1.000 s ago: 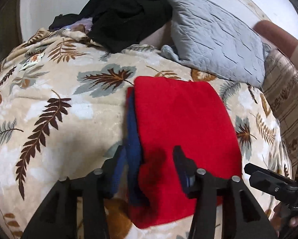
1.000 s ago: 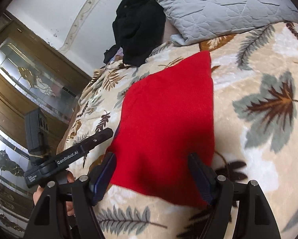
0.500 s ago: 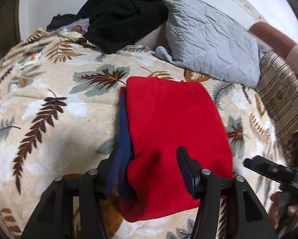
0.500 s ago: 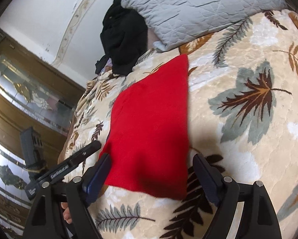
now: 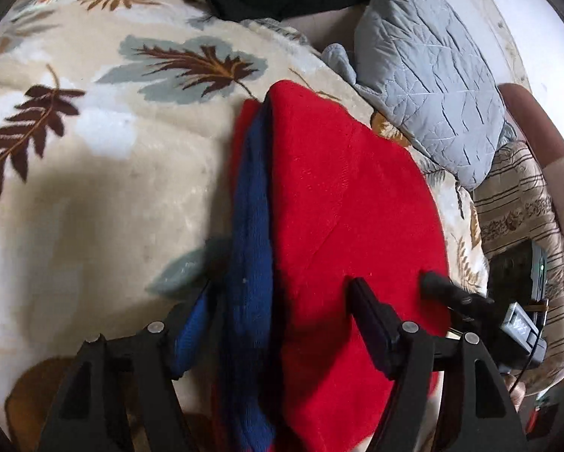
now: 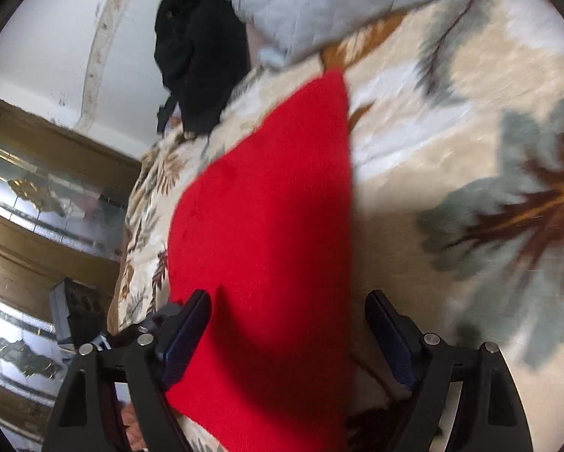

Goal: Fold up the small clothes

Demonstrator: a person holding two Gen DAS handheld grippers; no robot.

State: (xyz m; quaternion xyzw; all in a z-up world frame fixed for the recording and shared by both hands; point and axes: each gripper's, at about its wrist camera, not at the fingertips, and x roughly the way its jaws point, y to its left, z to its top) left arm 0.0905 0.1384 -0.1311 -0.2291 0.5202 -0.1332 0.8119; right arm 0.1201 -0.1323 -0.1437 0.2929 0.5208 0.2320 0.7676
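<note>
Right tool (image 6: 287, 324) wide open, low over a red cloth (image 6: 266, 233). Red cloth flat on a leafy blanket (image 6: 470, 158). Grey pillow (image 6: 312, 3) and black clothes (image 6: 199, 56) far back on the bed. Left tool (image 6: 93, 331) near the cloth's left edge.

Leaf-print blanket (image 5: 93, 173) over bed; grey quilted pillow (image 5: 432, 75); black clothes heap (image 6: 199, 60); white wall (image 6: 55, 30); mirrored wooden wardrobe (image 6: 37, 196).

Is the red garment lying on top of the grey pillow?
No, the red garment lies flat on the leaf-patterned blanket, with the grey pillow behind it.
</note>
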